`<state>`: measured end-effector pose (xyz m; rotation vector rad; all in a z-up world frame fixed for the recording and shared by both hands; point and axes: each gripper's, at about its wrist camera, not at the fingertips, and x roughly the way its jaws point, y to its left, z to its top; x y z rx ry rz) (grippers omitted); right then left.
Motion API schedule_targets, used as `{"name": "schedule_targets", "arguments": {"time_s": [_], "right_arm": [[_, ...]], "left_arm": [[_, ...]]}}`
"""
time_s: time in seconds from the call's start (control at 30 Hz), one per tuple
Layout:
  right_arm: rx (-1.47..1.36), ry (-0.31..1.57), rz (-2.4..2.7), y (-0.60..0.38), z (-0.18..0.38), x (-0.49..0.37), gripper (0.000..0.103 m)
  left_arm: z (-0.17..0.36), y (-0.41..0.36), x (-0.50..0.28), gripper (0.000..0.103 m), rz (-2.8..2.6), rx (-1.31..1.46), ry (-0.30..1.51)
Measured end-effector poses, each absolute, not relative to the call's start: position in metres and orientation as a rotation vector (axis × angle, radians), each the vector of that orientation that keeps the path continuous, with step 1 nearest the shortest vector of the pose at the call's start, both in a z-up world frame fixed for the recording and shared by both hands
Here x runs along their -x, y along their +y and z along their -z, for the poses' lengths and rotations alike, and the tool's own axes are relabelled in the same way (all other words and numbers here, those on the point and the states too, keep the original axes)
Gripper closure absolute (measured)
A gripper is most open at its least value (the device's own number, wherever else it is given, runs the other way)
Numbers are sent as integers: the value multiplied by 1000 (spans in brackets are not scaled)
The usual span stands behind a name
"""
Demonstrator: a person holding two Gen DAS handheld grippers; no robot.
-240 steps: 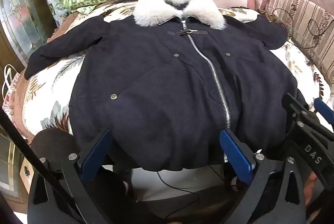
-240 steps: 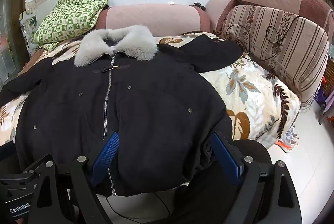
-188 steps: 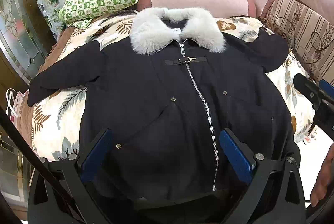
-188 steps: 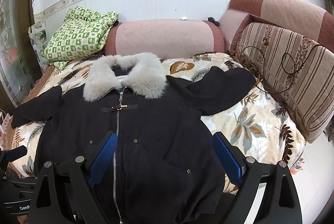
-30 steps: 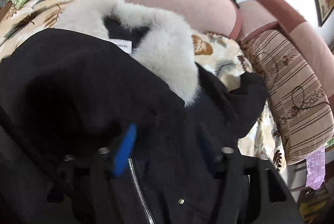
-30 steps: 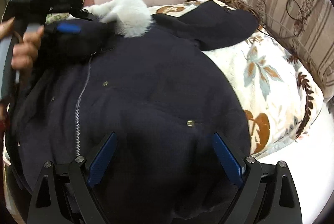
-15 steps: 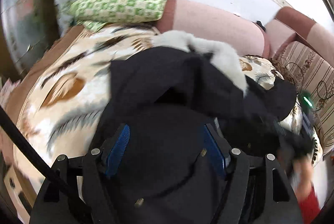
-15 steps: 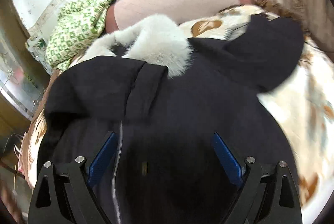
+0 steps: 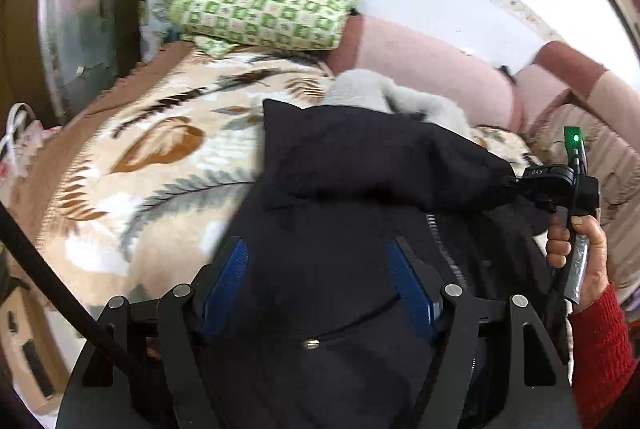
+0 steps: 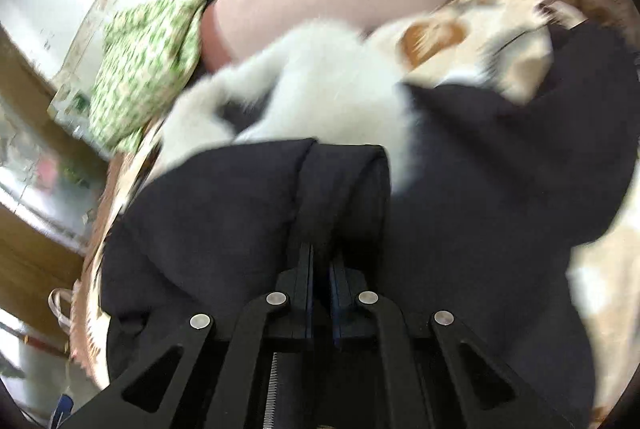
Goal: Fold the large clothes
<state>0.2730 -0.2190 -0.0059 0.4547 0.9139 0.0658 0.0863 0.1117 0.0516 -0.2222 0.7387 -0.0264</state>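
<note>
A dark navy coat (image 9: 340,229) with a pale fur collar (image 9: 400,97) lies on a leaf-patterned blanket (image 9: 160,157). Its left sleeve (image 9: 380,157) is folded across the chest. My left gripper (image 9: 320,285) is open and empty above the coat's lower front. My right gripper (image 10: 320,261) is shut on the cuff end of that sleeve (image 10: 344,181); it also shows in the left wrist view (image 9: 516,183), held by a hand in a red cuff. The collar (image 10: 320,85) is blurred in the right wrist view.
A green checked quilt (image 9: 264,9) sits at the back left on a pink bolster (image 9: 420,65). A striped sofa arm (image 9: 616,165) stands at the right. A glass door (image 9: 88,13) is at the left. The coat's other sleeve (image 10: 580,133) lies spread on the blanket.
My right gripper has closed on the folded sleeve's cuff. My left gripper has drawn back from the sleeve and stays open over the coat's front.
</note>
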Motion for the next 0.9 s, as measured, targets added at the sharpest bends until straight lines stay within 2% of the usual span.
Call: {"name": "schedule_targets", "arguments": {"time_s": [0.13,0.27,0.33,0.4,0.47,0.6,0.63,0.8,0.9], "right_arm": [[-486,960,46,-266,23,-267,96],[-496,1031,53,-270,55,-268,95],[-514,1022,62,-273,61,-267,94],[-553,987,65,-279,59,-262,88],[-566,927,37,-293,48,-251,77],[-594,742,126,-352,24,-218,26],[-607,716,149,-366,22,-213,22],[-755,707,333,-479,38,-192,24],[-855,723,344,-516,55,-200,36]], "left_arm": [[-40,95,-88,26,66,220,765],[-22,78,-97,26,110,202,901],[-18,72,-97,26,129,210,913],[-20,68,-94,26,138,189,877],[-23,64,-91,26,125,154,852],[-24,58,-93,26,108,138,849],[-24,59,-93,26,107,144,846],[-14,51,-101,26,126,147,888],[-10,47,-105,26,126,139,903]]}}
